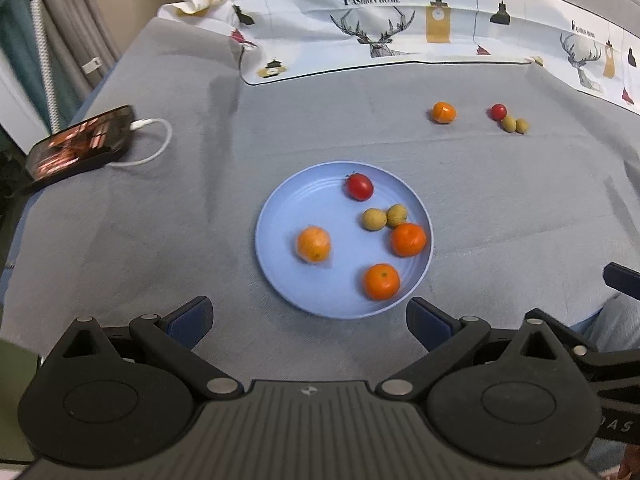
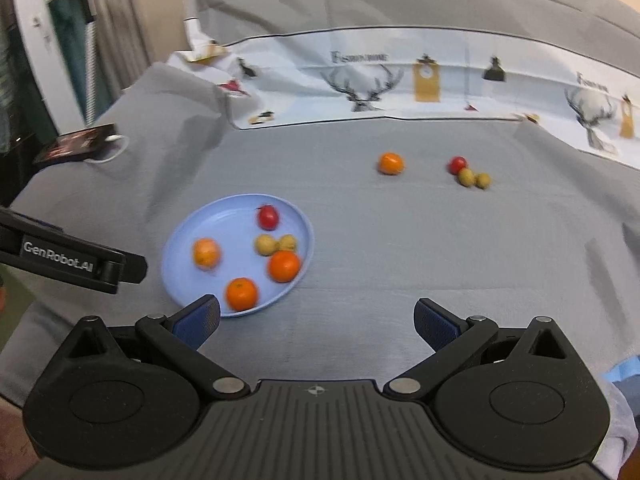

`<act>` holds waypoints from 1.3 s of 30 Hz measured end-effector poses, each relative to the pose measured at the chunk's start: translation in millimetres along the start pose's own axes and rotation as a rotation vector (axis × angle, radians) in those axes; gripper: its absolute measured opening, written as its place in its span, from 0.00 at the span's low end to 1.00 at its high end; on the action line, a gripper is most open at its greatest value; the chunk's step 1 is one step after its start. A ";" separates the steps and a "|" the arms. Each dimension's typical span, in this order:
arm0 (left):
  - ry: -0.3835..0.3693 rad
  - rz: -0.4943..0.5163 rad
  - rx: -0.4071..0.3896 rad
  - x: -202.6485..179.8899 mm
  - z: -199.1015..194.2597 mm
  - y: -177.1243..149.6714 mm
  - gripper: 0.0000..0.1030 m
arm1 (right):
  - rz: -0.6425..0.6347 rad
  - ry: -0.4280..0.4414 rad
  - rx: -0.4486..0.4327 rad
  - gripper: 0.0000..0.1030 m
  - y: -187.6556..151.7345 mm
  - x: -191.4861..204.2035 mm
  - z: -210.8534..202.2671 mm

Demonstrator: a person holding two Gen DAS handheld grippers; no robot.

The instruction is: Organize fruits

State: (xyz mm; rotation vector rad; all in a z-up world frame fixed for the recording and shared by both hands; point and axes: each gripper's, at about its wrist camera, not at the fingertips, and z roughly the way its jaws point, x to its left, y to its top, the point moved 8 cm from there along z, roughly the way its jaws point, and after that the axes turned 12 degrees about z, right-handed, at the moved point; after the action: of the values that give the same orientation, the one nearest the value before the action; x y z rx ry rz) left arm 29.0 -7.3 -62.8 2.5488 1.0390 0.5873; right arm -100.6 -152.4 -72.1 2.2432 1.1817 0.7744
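A grey cloth [image 1: 140, 240] is covering the whole work surface, and a printed sheet [image 1: 400, 28] is lying along its far edge at twelve o'clock. A phone [image 1: 80, 144] is charging at nine to ten o'clock in the left wrist view, well apart from the fruit, presumably parked there to stay out of the way.

The blue plate [image 1: 280, 280] is sitting mid-cloth as the collecting point. It is holding three oranges: one at eight o'clock [image 1: 313, 244], one at three o'clock [image 1: 408, 239] and one at five o'clock [image 1: 381, 281]. It is also carrying a red tomato [image 1: 359, 186] at twelve o'clock and two small green fruits [image 1: 384, 218], touching each other, near the centre.

Out on the cloth at one o'clock, a loose orange [image 2: 391, 163] is waiting apart from a cluster of one small tomato [image 2: 457, 165] and two more green fruits [image 2: 474, 178]; these are likely the remaining work.

The left gripper [image 1: 310, 318] is hovering at the plate's near rim with fingers spread wide and nothing between them. The right gripper [image 2: 316, 320] is pointing toward the loose pieces, fingers likewise spread and empty, seemingly readying a reach.
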 end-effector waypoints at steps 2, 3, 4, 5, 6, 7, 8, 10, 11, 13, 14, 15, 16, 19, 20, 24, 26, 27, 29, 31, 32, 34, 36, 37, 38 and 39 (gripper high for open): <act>-0.004 0.013 0.004 -5.0 7.4 9.9 1.00 | 0.021 -0.023 -0.008 0.99 5.6 -11.9 4.5; -0.008 0.019 0.005 -7.9 10.7 15.1 1.00 | 0.035 -0.039 -0.019 0.99 9.6 -19.3 6.7; -0.015 0.025 0.003 -11.4 14.7 22.3 1.00 | 0.044 -0.053 -0.029 0.99 13.1 -26.5 8.7; -0.018 0.031 0.001 -14.6 17.8 28.7 1.00 | 0.051 -0.069 -0.040 0.99 17.5 -34.5 11.5; -0.021 0.037 0.001 -18.6 22.1 36.6 1.00 | 0.057 -0.090 -0.051 0.99 21.9 -43.1 14.9; -0.027 0.042 -0.001 -22.7 25.9 44.0 1.00 | 0.067 -0.114 -0.063 0.99 26.5 -53.2 18.5; -0.034 0.048 -0.003 -27.7 30.7 52.4 1.00 | 0.080 -0.135 -0.072 0.99 30.3 -63.2 21.7; -0.043 0.063 -0.005 -37.6 41.7 69.5 1.00 | 0.113 -0.175 -0.086 0.99 38.4 -86.2 30.5; -0.045 0.076 -0.008 -43.6 48.3 80.2 1.00 | 0.126 -0.192 -0.090 0.99 42.1 -96.6 35.0; -0.050 0.100 -0.010 -55.8 62.3 101.1 1.00 | 0.139 -0.225 -0.102 0.99 51.4 -117.1 46.4; -0.058 0.112 -0.019 -62.5 69.8 112.3 1.00 | 0.138 -0.239 -0.111 0.99 57.3 -126.9 53.5; -0.061 0.127 -0.024 -68.5 77.4 123.1 1.00 | 0.130 -0.251 -0.123 0.99 64.0 -135.3 62.0; -0.062 0.143 -0.027 -74.7 85.9 134.4 1.00 | 0.119 -0.263 -0.137 0.99 72.0 -144.3 71.3; -0.059 0.180 -0.046 -92.7 115.9 169.8 1.00 | 0.100 -0.289 -0.169 0.99 95.7 -170.8 103.4; -0.064 0.188 -0.051 -98.6 126.9 181.5 1.00 | 0.097 -0.295 -0.186 0.99 105.0 -180.2 115.6; -0.067 0.220 -0.077 -119.3 175.8 223.4 1.00 | 0.083 -0.333 -0.204 0.99 135.9 -215.2 171.4; -0.064 0.242 -0.082 -127.9 201.5 240.5 1.00 | 0.061 -0.336 -0.174 0.99 145.4 -225.9 205.8; -0.065 0.253 -0.084 -132.2 214.3 248.0 1.00 | 0.048 -0.335 -0.160 0.99 148.7 -229.0 219.9; -0.061 0.276 -0.078 -138.2 237.1 258.8 1.00 | 0.019 -0.346 -0.133 0.99 151.0 -234.0 247.2; -0.048 0.293 -0.070 -142.5 258.6 269.5 1.00 | 0.012 -0.332 -0.133 0.97 153.3 -233.8 262.7; -0.049 0.300 -0.066 -144.3 265.9 273.8 1.00 | 0.003 -0.312 -0.153 0.96 154.9 -231.4 266.0; -0.061 0.308 -0.059 -147.4 279.1 281.3 1.00 | -0.023 -0.291 -0.169 0.93 155.9 -226.0 269.3; -0.078 0.313 -0.054 -149.7 287.2 286.1 1.00 | -0.022 -0.269 -0.180 0.89 156.0 -223.0 270.9; -0.088 0.311 -0.062 -150.3 288.2 287.4 0.99 | -0.020 -0.256 -0.181 0.85 156.0 -221.9 271.5; -0.100 0.306 -0.077 -150.5 286.2 287.5 0.91 | -0.022 -0.231 -0.182 0.80 155.4 -219.4 271.7; -0.115 0.300 -0.088 -151.1 284.6 287.7 0.59 | -0.027 -0.193 -0.180 0.61 154.6 -214.6 271.1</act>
State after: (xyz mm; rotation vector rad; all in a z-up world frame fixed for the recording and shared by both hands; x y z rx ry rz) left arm 237.3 -352.0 -218.9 2.6428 0.5828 0.5402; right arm 71.0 -454.5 -222.9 2.0963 1.0079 0.6120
